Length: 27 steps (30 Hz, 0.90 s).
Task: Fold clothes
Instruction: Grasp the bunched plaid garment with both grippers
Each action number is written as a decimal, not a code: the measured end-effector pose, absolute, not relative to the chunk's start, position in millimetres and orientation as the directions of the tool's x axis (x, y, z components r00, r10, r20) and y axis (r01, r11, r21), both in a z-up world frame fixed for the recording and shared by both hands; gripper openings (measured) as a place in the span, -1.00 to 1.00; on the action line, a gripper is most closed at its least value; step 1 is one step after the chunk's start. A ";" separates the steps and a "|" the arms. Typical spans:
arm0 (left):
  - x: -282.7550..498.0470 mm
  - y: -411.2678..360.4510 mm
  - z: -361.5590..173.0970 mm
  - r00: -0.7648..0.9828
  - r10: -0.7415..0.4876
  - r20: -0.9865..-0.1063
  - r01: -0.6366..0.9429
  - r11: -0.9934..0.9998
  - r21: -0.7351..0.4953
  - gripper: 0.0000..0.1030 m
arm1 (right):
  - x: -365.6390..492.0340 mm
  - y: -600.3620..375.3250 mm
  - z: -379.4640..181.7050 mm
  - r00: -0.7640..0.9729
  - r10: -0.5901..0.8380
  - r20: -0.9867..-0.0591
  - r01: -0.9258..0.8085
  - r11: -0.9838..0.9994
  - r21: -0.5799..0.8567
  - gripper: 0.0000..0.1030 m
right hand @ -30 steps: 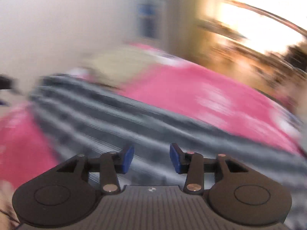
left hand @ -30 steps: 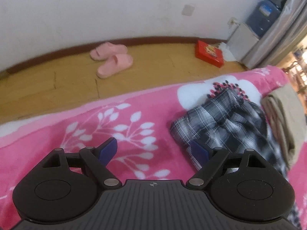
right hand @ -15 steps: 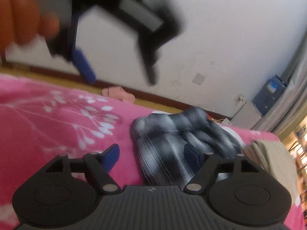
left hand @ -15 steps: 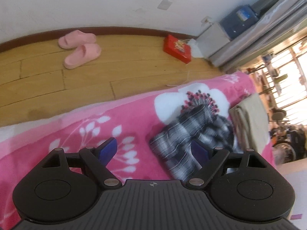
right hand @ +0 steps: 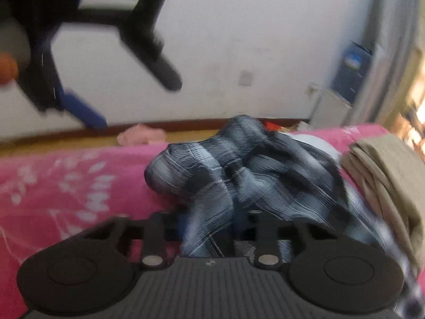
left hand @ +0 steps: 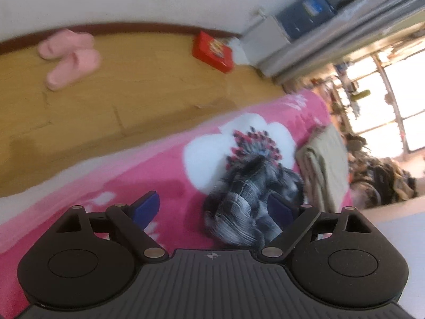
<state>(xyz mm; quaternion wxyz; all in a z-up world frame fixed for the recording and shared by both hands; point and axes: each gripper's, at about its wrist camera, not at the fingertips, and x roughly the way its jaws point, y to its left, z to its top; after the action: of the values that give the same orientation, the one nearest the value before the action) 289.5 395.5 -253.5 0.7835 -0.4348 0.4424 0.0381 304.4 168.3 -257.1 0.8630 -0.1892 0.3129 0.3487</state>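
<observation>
A black-and-white plaid garment (left hand: 247, 202) lies crumpled on the pink flowered blanket (left hand: 164, 170). My left gripper (left hand: 213, 208) hovers over the blanket with its jaws opening wide. The plaid cloth reaches in by its right pad (left hand: 281, 210), and nothing is pinched. In the right wrist view the garment (right hand: 225, 170) is bunched into a heap. My right gripper (right hand: 212, 215) is closing its jaws on a fold of it, and the cloth hides the pads. The left gripper (right hand: 130, 98) hangs blurred at that view's upper left.
A folded beige cloth (left hand: 326, 164) lies on the blanket just right of the plaid garment. Past the bed's far edge is wooden floor (left hand: 132, 101) with pink slippers (left hand: 69, 58) and a red box (left hand: 212, 53). A grey curtain (left hand: 345, 26) hangs at the right.
The right gripper swung over to the plaid garment and closed on it, bunching it up. The left gripper tipped further down toward the garment and spread a little wider.
</observation>
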 end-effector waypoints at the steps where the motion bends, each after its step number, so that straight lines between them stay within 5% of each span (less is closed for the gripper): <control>1: 296.5 395.3 -259.3 0.600 -0.355 -0.717 -0.432 0.611 -0.664 0.84 | 306.7 164.5 -256.0 0.557 0.486 -0.673 -0.710 0.699 -0.083 -0.60; 11: 349.1 369.0 -297.7 0.524 -0.536 -0.662 -0.334 0.585 -0.739 0.84 | 313.3 129.0 -241.4 0.593 0.498 -0.633 -0.580 0.809 0.093 -0.71; 17: 355.9 361.0 -304.1 0.538 -0.544 -0.644 -0.332 0.566 -0.755 0.82 | 315.2 116.7 -237.1 0.599 0.510 -0.617 -0.557 0.819 0.137 -0.71; 23: 362.3 364.8 -309.9 0.549 -0.550 -0.629 -0.388 0.499 -0.775 0.43 | 309.4 120.8 -239.5 0.589 0.534 -0.607 -0.606 0.789 0.105 -0.71; 25: 365.0 364.7 -309.4 0.550 -0.549 -0.630 -0.402 0.486 -0.775 0.02 | 305.4 124.5 -238.8 0.586 0.541 -0.603 -0.634 0.770 0.075 -0.66; 27: 367.5 362.7 -307.2 0.527 -0.535 -0.661 -0.424 0.509 -0.750 -0.17 | 302.0 129.4 -237.5 0.586 0.546 -0.598 -0.661 0.749 0.036 -0.52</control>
<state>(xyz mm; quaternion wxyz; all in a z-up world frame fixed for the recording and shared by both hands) 367.5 362.7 -307.2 0.7206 -0.4941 0.4848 -0.0386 302.0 129.4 -237.5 0.8854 -0.0954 0.3012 0.3409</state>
